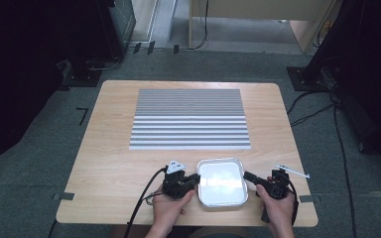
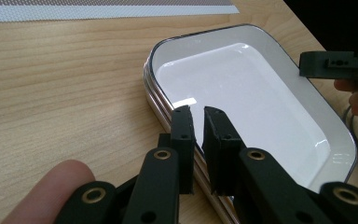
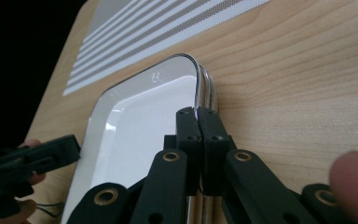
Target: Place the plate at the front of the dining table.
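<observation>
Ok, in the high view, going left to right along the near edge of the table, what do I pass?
Left claw → white tray → right claw → thin white stick near the table's right edge.

White tray (image 1: 222, 163), silver rim; grey-white striped mat (image 1: 190, 119); light wood table (image 1: 114, 163); black tools.

light: overhead, bright on my table (image 1: 114, 163), room dark from 9 to 3 o'clock | glare: white tray (image 1: 221, 182) blown out | blur: my fingertip at 7 o'clock soft, jaws sharp
</observation>
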{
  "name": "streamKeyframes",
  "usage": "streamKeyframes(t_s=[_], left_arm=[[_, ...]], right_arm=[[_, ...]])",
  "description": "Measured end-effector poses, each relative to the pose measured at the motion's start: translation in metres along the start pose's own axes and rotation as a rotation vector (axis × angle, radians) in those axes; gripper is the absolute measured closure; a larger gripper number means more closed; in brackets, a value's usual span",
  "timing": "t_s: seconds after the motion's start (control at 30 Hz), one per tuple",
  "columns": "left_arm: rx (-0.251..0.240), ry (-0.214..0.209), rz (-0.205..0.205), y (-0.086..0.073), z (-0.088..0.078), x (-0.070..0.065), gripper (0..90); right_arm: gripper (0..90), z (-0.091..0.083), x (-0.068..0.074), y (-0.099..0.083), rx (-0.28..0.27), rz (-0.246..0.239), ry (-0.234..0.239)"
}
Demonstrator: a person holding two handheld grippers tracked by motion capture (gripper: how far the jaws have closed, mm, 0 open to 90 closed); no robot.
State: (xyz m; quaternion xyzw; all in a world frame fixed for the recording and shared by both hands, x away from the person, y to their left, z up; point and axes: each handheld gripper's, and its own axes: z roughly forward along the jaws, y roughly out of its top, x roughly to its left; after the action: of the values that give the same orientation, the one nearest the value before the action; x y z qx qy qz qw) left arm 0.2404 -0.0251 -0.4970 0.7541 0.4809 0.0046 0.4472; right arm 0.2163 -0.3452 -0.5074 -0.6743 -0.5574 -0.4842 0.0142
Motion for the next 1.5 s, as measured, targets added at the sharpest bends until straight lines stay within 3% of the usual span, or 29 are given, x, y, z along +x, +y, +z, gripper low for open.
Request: streamKeyframes(t_s=[0.2,0.37,0.5,0.63,0.87,1.0,1.2,1.3,1.33,1.5], left_arm=[[0.003,-0.005,-0.011,-0.002,0.003,0.002,81.2],[0.006,-0.016,-0.021,-0.001,0.005,0.001,79.3],[0.013,-0.010,0.003,0.000,0.007,-0.003,76.8],[0.028,-0.016,0.008,0.000,0.011,-0.004,76.1],[0.014,-0.020,0.007,-0.001,0.010,-0.005,75.5],[0.007,-0.029,-0.001,0.000,0.007,-0.006,78.6],[0.023,-0.083,-0.057,0.001,0.007,0.004,82.6],[0.048,-0.148,-0.160,0.003,0.008,0.013,82.1],[0.050,-0.158,-0.177,0.003,0.008,0.015,81.5],[0.053,-0.171,-0.191,0.004,0.008,0.016,81.4]], right_arm=[[89.8,-0.007,-0.003,0.003,-0.039,0.049,0.077],[89.7,-0.008,-0.005,0.003,-0.029,0.050,0.069],[89.8,-0.012,-0.002,0.005,-0.033,0.030,0.047],[89.5,-0.014,-0.002,0.006,-0.042,0.038,0.080],[87.3,-0.015,-0.005,0.006,-0.044,0.029,0.017],[87.5,-0.015,-0.010,0.006,-0.030,0.043,0.018],[86.7,-0.013,-0.011,0.005,0.007,0.050,0.040],[86.5,-0.011,-0.012,0.005,0.019,0.055,0.043],[86.5,-0.011,-0.013,0.005,0.021,0.053,0.037],[86.5,-0.012,-0.014,0.005,0.030,0.057,0.032]])
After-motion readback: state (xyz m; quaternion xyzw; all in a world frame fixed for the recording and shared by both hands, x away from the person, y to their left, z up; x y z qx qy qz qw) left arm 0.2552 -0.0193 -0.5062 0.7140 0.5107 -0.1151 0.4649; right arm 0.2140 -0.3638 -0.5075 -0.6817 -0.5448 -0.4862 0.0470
